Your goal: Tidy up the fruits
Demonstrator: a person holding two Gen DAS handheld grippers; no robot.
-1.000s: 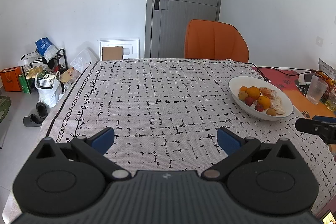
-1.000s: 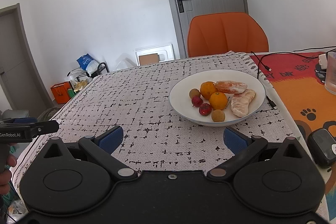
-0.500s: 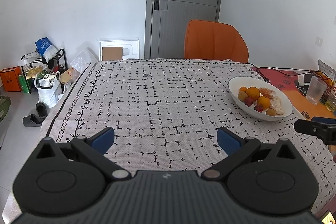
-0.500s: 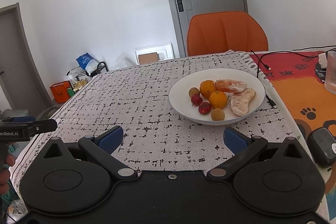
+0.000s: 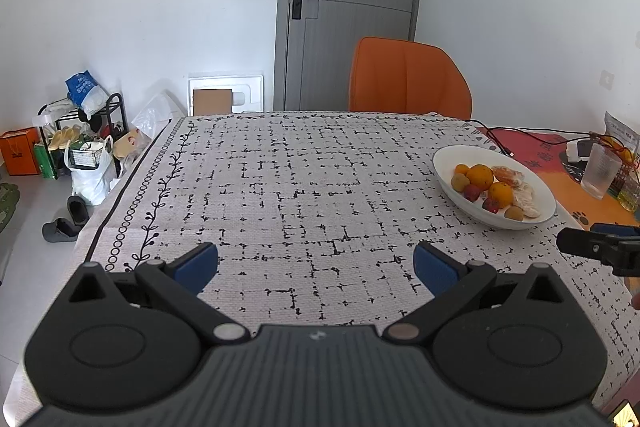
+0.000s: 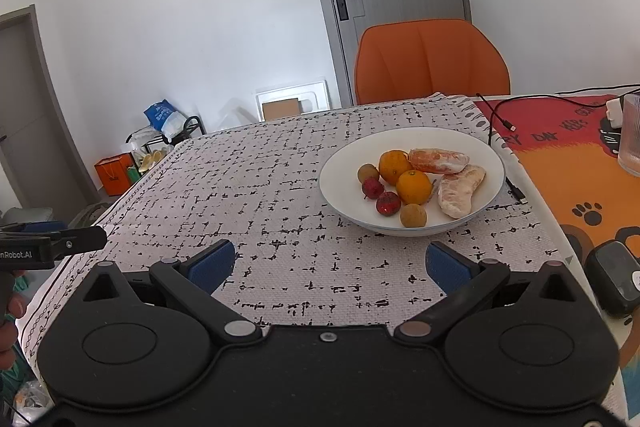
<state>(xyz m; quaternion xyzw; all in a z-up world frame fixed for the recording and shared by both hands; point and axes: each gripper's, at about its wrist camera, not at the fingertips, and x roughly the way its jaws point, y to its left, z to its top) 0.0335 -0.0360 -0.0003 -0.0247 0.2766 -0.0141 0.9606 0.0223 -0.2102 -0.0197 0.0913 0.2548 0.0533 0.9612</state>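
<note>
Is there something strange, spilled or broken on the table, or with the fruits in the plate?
Nothing is spilled or broken. The only oddity: two peeled citrus pieces lie bare in the white plate among whole fruits, and a loose black cable runs beside the plate.

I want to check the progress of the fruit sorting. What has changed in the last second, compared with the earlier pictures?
Almost nothing. The right gripper has crept slightly toward the white bowl; in the left view it edged a little further left. Nothing was gripped or released: both grippers, including the left gripper, remain open and empty, and the fruits lie as before.
</note>
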